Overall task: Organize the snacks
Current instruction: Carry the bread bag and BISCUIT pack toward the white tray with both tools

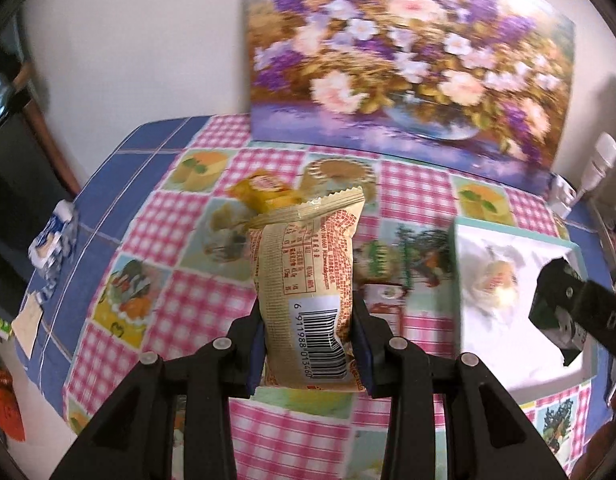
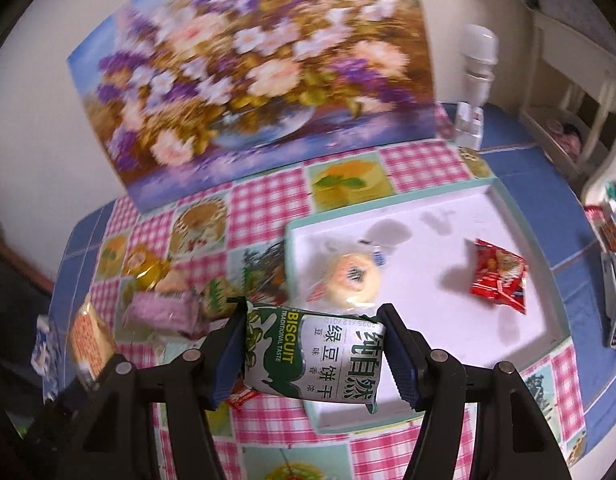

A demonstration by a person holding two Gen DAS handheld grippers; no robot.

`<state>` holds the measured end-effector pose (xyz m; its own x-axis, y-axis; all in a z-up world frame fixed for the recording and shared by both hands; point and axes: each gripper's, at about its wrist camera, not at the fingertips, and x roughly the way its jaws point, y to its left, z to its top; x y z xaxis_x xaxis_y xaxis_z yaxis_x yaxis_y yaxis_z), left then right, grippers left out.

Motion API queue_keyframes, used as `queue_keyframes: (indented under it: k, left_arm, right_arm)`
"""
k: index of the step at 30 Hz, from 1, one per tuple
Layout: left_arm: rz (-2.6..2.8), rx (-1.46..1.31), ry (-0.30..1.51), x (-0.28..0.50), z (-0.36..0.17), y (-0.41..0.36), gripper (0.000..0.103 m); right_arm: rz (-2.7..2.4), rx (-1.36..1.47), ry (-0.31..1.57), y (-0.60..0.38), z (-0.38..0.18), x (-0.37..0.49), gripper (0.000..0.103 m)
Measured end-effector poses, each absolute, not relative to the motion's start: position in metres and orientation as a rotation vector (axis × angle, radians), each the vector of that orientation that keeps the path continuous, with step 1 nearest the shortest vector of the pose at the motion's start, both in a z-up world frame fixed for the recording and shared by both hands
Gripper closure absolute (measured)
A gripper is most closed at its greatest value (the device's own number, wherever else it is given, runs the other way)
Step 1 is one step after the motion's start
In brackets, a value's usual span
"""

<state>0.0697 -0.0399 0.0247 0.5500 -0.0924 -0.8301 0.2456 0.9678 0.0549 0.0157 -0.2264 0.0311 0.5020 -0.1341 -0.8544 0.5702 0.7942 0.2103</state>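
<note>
My left gripper (image 1: 310, 350) is shut on a beige snack packet with a barcode (image 1: 308, 284), held upright above the checked tablecloth. My right gripper (image 2: 314, 356) is shut on a green and white biscuit packet (image 2: 314, 354), held over the near left corner of the white tray (image 2: 540, 280). The tray holds a round pastry in clear wrap (image 2: 354, 276) and a red snack packet (image 2: 500, 282). In the left wrist view the tray (image 1: 508, 344) lies to the right, with the right gripper (image 1: 556, 300) over it. A yellow packet (image 1: 263, 196) lies behind my beige packet.
A flower painting (image 2: 251, 76) leans on the wall at the back. Loose snacks, a pink packet (image 2: 163, 312) and a gold one (image 2: 147, 270), lie left of the tray. A blue-white packet (image 1: 53, 240) lies at the table's left edge. A white bottle (image 2: 478, 68) stands back right.
</note>
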Motion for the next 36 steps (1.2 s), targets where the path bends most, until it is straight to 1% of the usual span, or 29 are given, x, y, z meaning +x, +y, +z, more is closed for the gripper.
queue_keyframes:
  k: [8, 18, 25, 31, 36]
  left_arm:
    - [-0.300, 0.254, 0.961, 0.053, 0.023, -0.096, 0.064]
    - [-0.417, 0.368, 0.971, 0.025, 0.007, -0.159, 0.064]
    - [-0.498, 0.447, 0.970, 0.003, -0.003, -0.198, 0.064]
    - [-0.533, 0.503, 1.007, -0.007, -0.020, -0.215, 0.064]
    - [-0.539, 0.533, 1.070, -0.009, -0.038, -0.221, 0.064]
  right_arm:
    - [-0.556, 0.597, 0.922, -0.273, 0.030, -0.010, 0.036]
    - [-0.687, 0.722, 0.891, -0.334, 0.021, -0.054, 0.036]
    - [-0.738, 0.773, 0.879, -0.359, 0.016, -0.077, 0.036]
    - [-0.784, 0.782, 0.917, -0.374, 0.003, -0.085, 0.036]
    - [-0.772, 0.815, 0.983, -0.378, -0.019, -0.080, 0.036]
